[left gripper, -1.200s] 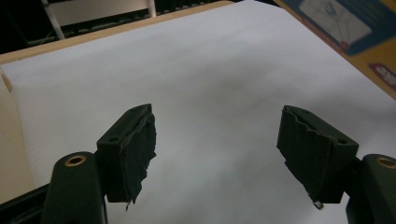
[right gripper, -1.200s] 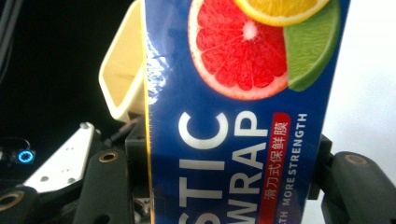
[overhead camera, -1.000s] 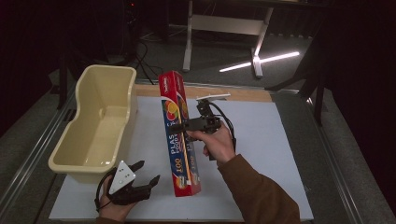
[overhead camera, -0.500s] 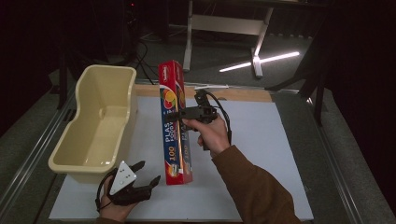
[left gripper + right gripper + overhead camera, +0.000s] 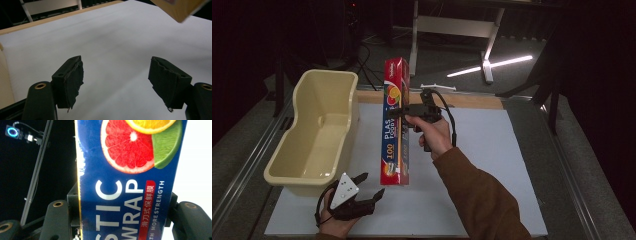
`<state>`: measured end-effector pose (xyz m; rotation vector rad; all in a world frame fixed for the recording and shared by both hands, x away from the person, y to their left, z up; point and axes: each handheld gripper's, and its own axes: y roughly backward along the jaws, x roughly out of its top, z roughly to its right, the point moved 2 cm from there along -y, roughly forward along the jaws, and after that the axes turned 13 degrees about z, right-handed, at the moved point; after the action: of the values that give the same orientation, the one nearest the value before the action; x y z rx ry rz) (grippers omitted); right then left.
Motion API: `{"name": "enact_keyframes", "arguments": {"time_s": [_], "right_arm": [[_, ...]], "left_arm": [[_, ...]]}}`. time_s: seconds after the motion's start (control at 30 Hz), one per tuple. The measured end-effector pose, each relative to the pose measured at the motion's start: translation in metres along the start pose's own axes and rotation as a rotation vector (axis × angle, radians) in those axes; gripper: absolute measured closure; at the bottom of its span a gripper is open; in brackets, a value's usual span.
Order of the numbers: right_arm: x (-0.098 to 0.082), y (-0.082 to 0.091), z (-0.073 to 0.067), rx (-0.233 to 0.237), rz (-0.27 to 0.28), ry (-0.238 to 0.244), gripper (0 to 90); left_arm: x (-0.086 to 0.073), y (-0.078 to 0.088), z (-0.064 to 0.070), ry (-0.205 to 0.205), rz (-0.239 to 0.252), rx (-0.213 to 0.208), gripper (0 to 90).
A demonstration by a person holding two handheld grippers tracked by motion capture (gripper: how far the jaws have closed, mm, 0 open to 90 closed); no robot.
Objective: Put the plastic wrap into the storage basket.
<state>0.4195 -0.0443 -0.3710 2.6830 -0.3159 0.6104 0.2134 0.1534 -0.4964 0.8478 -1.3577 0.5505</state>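
A long plastic wrap box (image 5: 393, 150), red and blue with citrus fruit printed on it, hangs lengthwise above the white mat (image 5: 502, 150), just right of the cream tub (image 5: 352, 114). My right gripper (image 5: 397, 114) is shut on the box's upper half from the right. In the right gripper view the box (image 5: 130, 182) sits between the jaws of the right gripper (image 5: 122, 212). My left gripper (image 5: 371, 185) rests open at the mat's front left, below the tub. Its jaws (image 5: 116, 80) stand wide over bare mat, and a corner of the box (image 5: 180, 7) shows above them.
The cream tub stands empty along the mat's left side. A wooden table edge (image 5: 472, 100) runs behind the mat. Beyond it are a white stand's legs (image 5: 484, 62) on the dark floor. A cable trails from the right gripper.
My right hand has carried the box leftward, closer to the tub, and a little higher. The box's lower end has swung left. The left gripper has stayed put.
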Motion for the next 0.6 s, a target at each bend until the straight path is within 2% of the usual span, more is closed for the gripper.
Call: {"name": "enact_keyframes", "arguments": {"time_s": [0.17,0.3,0.4,0.6], "right_arm": [[0.006,-0.003,-0.001,0.012,0.019,-0.035,40.3],[0.010,-0.005,-0.004,0.014,0.035,-0.034,40.3],[0.017,-0.009,-0.010,0.027,0.057,-0.050,40.3],[0.022,-0.019,-0.014,0.048,0.065,-0.080,40.3]], "left_arm": [[0.000,0.000,-0.001,-0.001,0.000,-0.001,27.6],[0.001,0.001,-0.002,0.000,0.004,0.001,27.6],[0.001,0.001,-0.002,0.000,0.007,0.003,27.6],[0.000,0.000,-0.001,-0.012,0.001,0.004,27.6]]}}
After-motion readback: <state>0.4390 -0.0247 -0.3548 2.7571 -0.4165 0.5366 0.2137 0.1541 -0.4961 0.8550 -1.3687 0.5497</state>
